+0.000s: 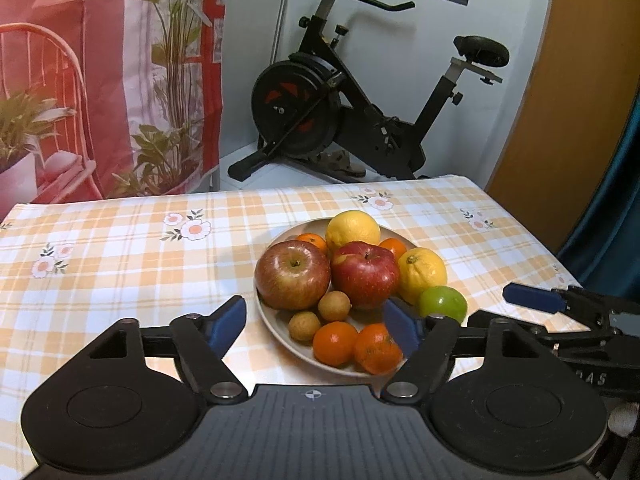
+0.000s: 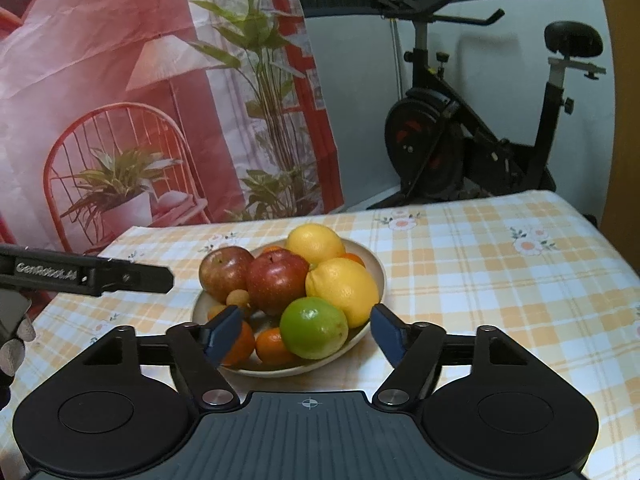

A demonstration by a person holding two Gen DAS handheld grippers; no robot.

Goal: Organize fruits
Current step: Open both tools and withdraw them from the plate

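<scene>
A beige plate (image 1: pixel 276 324) (image 2: pixel 372 268) on the checked tablecloth carries two red apples (image 1: pixel 293 273) (image 2: pixel 276 282), two lemons (image 1: pixel 422 274) (image 2: pixel 342 290), a green lime (image 1: pixel 443 303) (image 2: pixel 313 327), several tangerines (image 1: pixel 335 342) (image 2: pixel 274 345) and two small brown longans (image 1: pixel 334 306) (image 2: pixel 239 298). My left gripper (image 1: pixel 314 326) stands open just before the plate's near rim, its blue pads apart and touching no fruit. My right gripper (image 2: pixel 305 334) is open too, its pads on either side of the lime's near face without pressing on it. In the left wrist view its finger (image 1: pixel 532 297) shows at the right.
The table (image 1: pixel 100 240) ends in a far edge, with an exercise bike (image 1: pixel 360 112) and a printed red curtain (image 1: pixel 100 80) behind it. An orange-brown panel (image 1: pixel 568 100) and a blue curtain (image 1: pixel 612 208) stand to the right. In the right wrist view the left gripper's finger (image 2: pixel 100 274) crosses at mid left.
</scene>
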